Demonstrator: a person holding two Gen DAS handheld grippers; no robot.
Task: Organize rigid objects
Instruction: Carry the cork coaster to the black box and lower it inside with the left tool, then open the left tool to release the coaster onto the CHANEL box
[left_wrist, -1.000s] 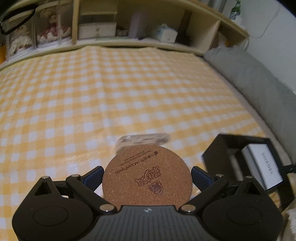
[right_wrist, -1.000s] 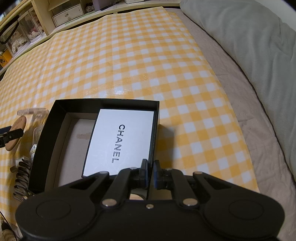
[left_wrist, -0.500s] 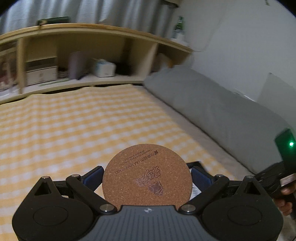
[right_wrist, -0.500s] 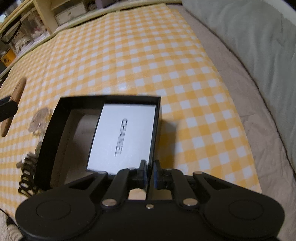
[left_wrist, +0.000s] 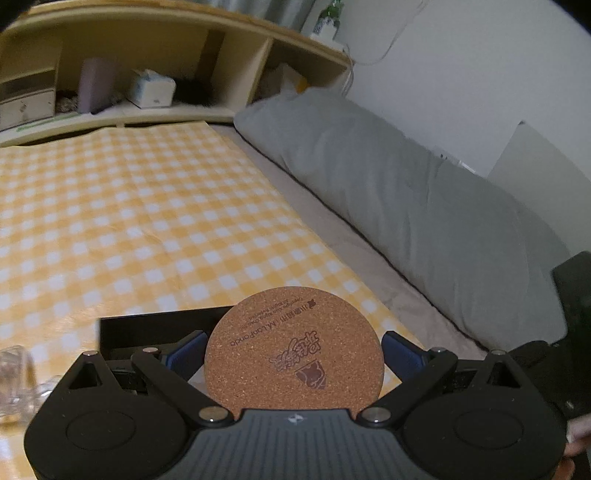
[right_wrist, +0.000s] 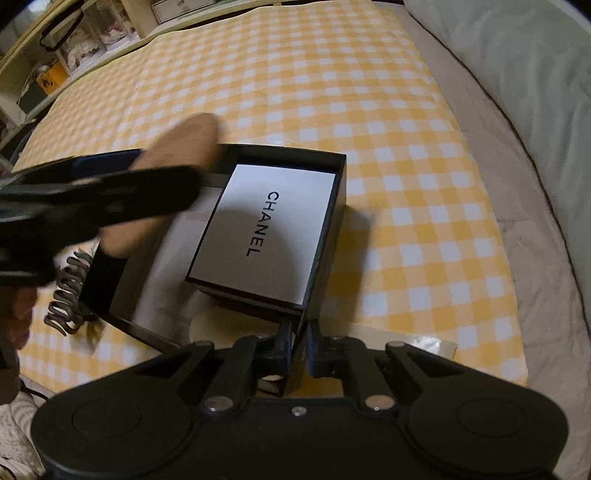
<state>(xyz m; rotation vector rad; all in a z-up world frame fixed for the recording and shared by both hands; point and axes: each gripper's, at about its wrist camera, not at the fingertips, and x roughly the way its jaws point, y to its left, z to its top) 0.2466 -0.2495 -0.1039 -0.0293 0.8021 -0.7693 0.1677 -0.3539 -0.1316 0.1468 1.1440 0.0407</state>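
Note:
My left gripper (left_wrist: 293, 350) is shut on a round cork coaster (left_wrist: 293, 349) with brown print, held flat above the black open box (left_wrist: 155, 326). In the right wrist view the coaster (right_wrist: 173, 158) and left gripper hover blurred over the box's left part. My right gripper (right_wrist: 297, 345) is shut on the near wall of the black box (right_wrist: 328, 206). A smaller box with a white CHANEL lid (right_wrist: 264, 230) lies inside it at the right.
A yellow checked cloth (right_wrist: 332, 85) covers the bed. A grey pillow (left_wrist: 406, 192) lies along the right. A black claw hair clip (right_wrist: 68, 291) lies left of the box. A clear glass item (left_wrist: 14, 376) is at lower left. Wooden shelves (left_wrist: 147, 55) stand behind.
My left gripper has carried the coaster rightward and tilted down over the black box. My right gripper has kept its hold on the box wall; the box shifted slightly.

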